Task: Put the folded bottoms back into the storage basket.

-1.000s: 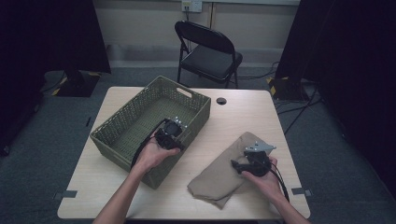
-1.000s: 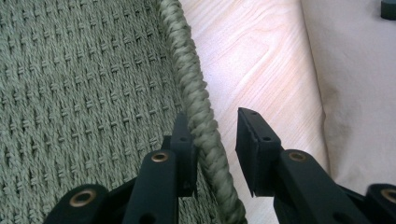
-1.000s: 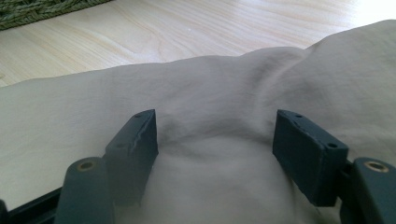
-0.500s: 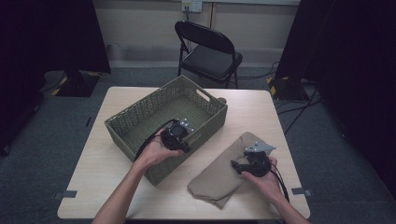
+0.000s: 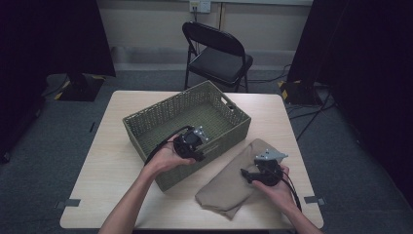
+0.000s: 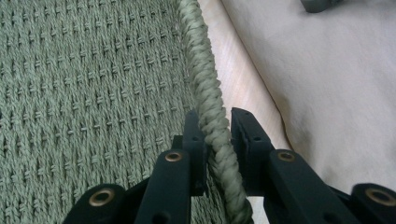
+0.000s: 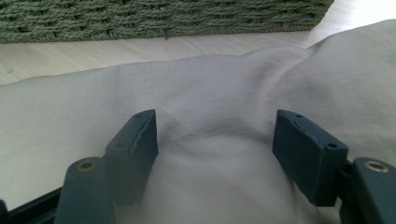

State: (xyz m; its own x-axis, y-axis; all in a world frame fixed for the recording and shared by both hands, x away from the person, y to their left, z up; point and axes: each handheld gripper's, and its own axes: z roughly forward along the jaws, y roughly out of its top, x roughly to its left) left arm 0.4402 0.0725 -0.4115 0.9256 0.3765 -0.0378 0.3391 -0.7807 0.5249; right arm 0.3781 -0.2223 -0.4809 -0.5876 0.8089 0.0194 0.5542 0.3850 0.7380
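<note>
Basket rim clamped, cloth just sitting there

Nearest the person, the right gripper [image 5: 265,171] rests on the tan cloth [image 5: 233,187] at the desk's [image 5: 112,161] front right, jaws spread wide with fabric between them, not pinched. A bit farther in, the left gripper [image 5: 191,145] has just been closing and now clamps the braided near rim of the green woven basket [image 5: 160,117], mid-desk.

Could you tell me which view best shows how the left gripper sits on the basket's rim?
The left gripper view: the braided rim runs between the left gripper pads, which have just been closing on it. The high view shows the whole basket, the grip too small. The right gripper view shows its side wall.
</note>
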